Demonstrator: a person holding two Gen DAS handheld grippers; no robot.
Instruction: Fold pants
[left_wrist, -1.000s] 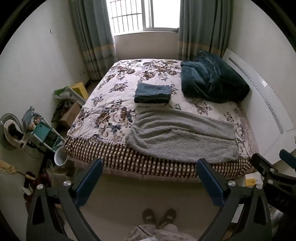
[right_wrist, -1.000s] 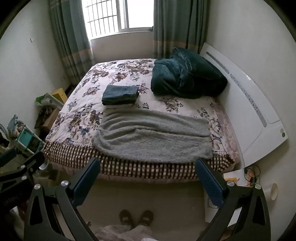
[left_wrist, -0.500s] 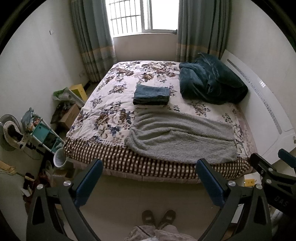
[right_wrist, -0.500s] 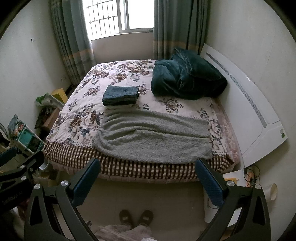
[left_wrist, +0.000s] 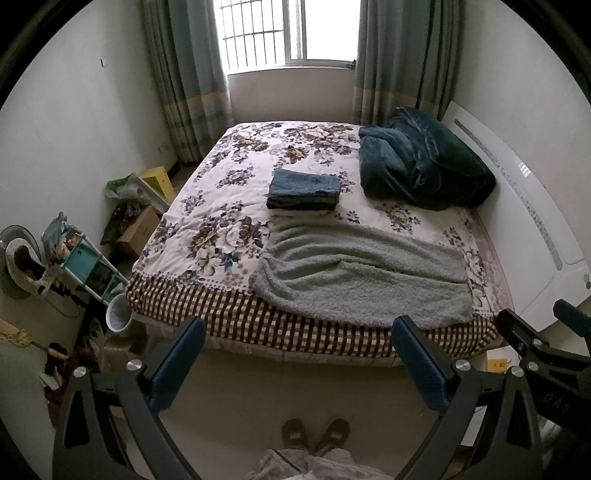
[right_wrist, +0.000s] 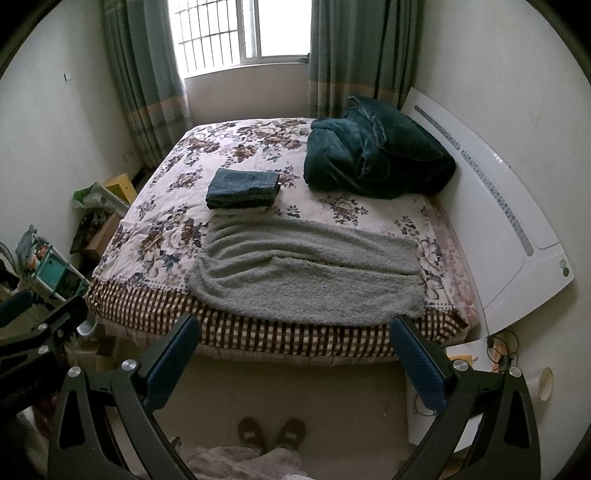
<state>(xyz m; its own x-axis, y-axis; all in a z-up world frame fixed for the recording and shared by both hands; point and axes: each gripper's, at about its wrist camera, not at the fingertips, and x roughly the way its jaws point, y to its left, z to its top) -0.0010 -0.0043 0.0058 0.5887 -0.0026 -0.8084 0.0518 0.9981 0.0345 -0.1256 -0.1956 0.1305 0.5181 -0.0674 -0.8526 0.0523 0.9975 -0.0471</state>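
Bedroom scene: grey fleece pants (left_wrist: 362, 277) lie spread flat along the near edge of the bed (left_wrist: 236, 206), just in front of a folded blue garment (left_wrist: 303, 189). Left hand-held gripper (left_wrist: 295, 363) and right hand-held gripper (right_wrist: 293, 363) hang above the floor, jaws wide apart, gripping nothing. A dark bundle (right_wrist: 376, 157), possibly a blanket, sits beside the headboard.

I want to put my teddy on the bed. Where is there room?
The floral bedspread is bare left of the folded blue stack and the grey fuzzy pants, and at the far end near the window. It is crowded on the right, where the dark teal blanket is heaped by the white headboard.
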